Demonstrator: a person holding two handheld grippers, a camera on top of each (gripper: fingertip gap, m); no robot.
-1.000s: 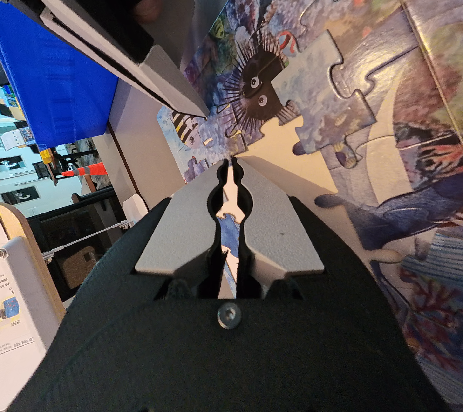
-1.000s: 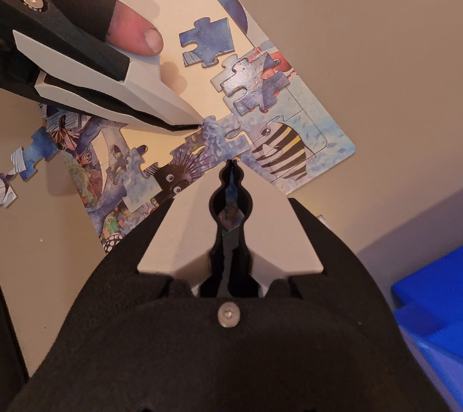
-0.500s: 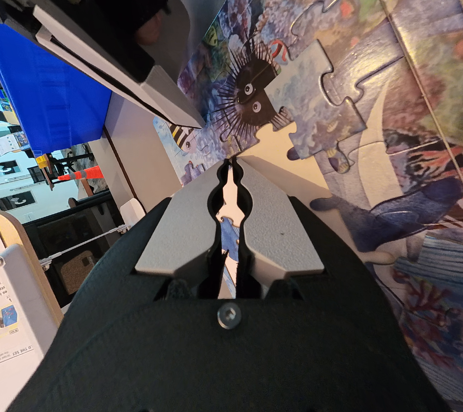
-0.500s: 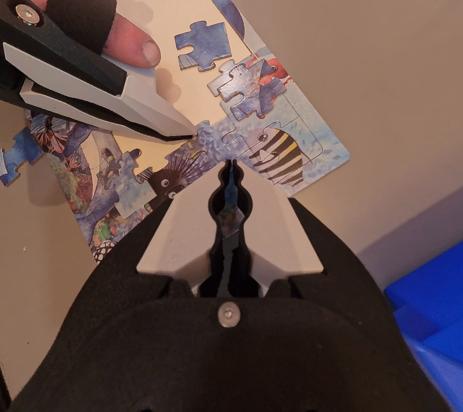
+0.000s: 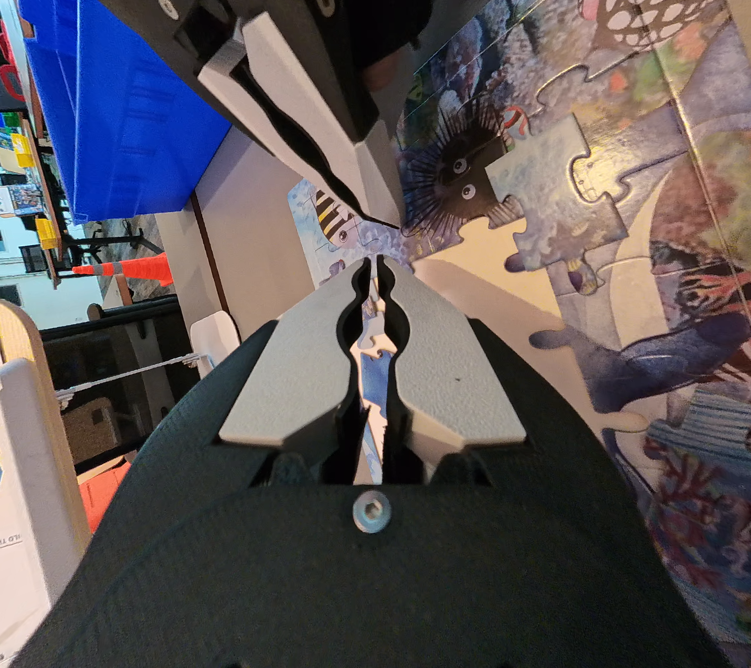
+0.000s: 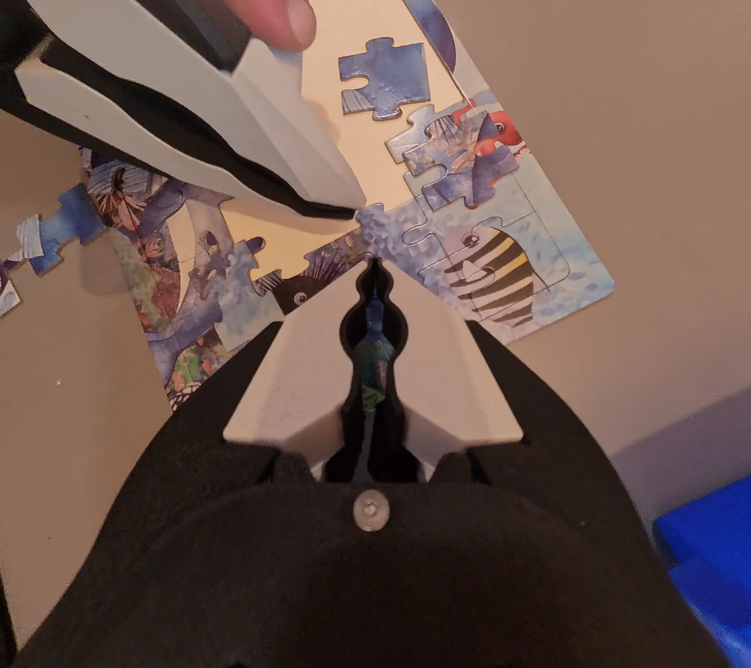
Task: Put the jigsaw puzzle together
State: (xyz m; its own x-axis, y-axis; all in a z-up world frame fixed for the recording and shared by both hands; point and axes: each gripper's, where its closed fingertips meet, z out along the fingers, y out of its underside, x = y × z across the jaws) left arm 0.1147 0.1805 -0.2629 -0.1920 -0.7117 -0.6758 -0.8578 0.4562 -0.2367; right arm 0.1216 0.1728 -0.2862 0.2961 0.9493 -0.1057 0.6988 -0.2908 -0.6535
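Observation:
A sea-themed jigsaw (image 6: 540, 254) lies flat on the beige table, partly filled, with bare cream board (image 6: 349, 18) in its middle. My left gripper (image 5: 374, 262) is shut, with its tips down on the puzzle by a speckled blue piece (image 6: 382, 230). My right gripper (image 6: 376, 262) is shut too, tips on the same spot from the other side. The two tips almost touch. A striped fish (image 6: 487, 274) lies just right of them and a black spiky urchin (image 5: 451, 177) beside them. A loose blue piece (image 6: 384, 79) rests on the bare board.
Loose pieces (image 6: 61, 226) lie on the table (image 6: 609, 79) left of the puzzle. A blue bin (image 6: 711, 547) stands at the table's edge past the striped-fish end, also in the left wrist view (image 5: 122, 120). An orange cone (image 5: 134, 268) lies beyond the table. Left and right tips are no more than a few centimetres apart. From the right gripper's tips to the striped fish (image 6: 487, 274) is close to 5 cm. It is some 7 cm from my right tips to the sea-themed jigsaw (image 6: 540, 254). It is also in sight in the left wrist view (image 5: 319, 220).
Both grippers have come lower and closer together over the puzzle, staying shut. Their tips now nearly meet at the speckled blue piece. No piece has visibly moved.

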